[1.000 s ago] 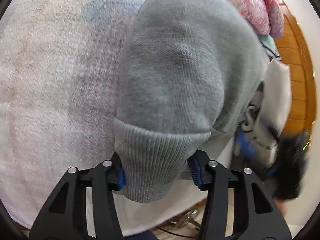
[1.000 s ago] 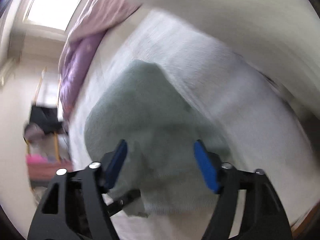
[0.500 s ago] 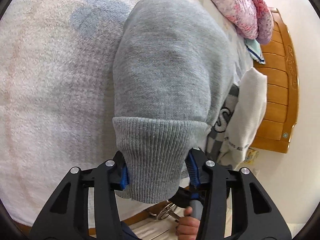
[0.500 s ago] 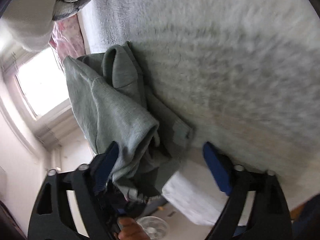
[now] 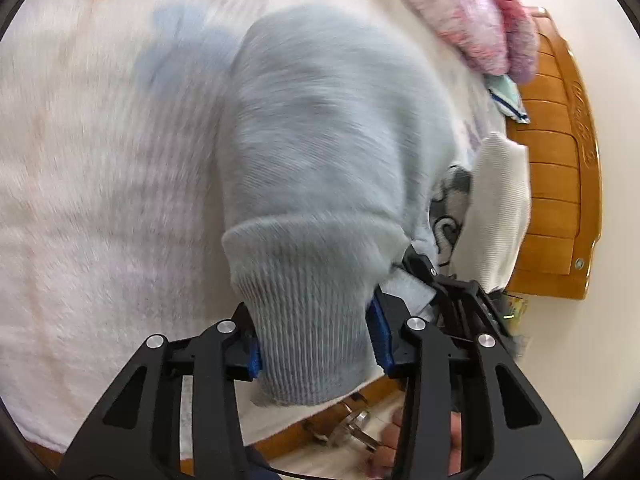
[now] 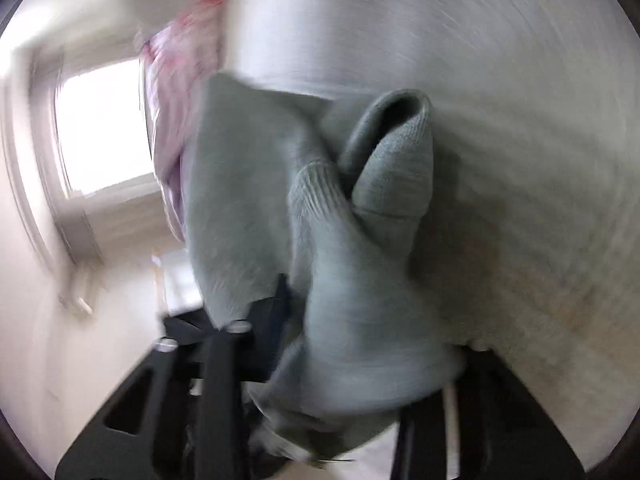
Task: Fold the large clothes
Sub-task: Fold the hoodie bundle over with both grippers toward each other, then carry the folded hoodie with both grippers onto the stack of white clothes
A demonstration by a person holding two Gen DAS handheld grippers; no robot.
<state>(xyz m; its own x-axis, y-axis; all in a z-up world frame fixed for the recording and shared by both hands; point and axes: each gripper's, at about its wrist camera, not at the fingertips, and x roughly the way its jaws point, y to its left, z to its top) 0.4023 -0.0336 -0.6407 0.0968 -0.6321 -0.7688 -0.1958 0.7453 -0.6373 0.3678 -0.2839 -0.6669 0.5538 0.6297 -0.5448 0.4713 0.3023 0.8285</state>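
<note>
A grey sweatshirt [image 5: 320, 152] lies bunched on a pale fuzzy blanket [image 5: 100, 200] on the bed. My left gripper [image 5: 316, 344] is shut on its ribbed hem, which hangs between the blue pads [image 5: 379, 336]. In the blurred right wrist view the same sweatshirt [image 6: 352, 280] drapes over my right gripper [image 6: 352, 368], hiding its fingertips; a ribbed cuff [image 6: 396, 152] stands up behind. The right gripper's black body also shows in the left wrist view [image 5: 452, 292], against the sweatshirt's edge.
A white garment [image 5: 500, 208] and a grey patterned cloth [image 5: 448, 208] lie at the bed's right edge. A pink quilt [image 5: 472, 12] is heaped by the wooden headboard [image 5: 560, 168]. A window [image 6: 100, 128] shows in the right wrist view.
The right gripper has swung in and now sits under the sweatshirt's lower edge, next to the left gripper. The left gripper keeps its hold on the hem and has shifted slightly.
</note>
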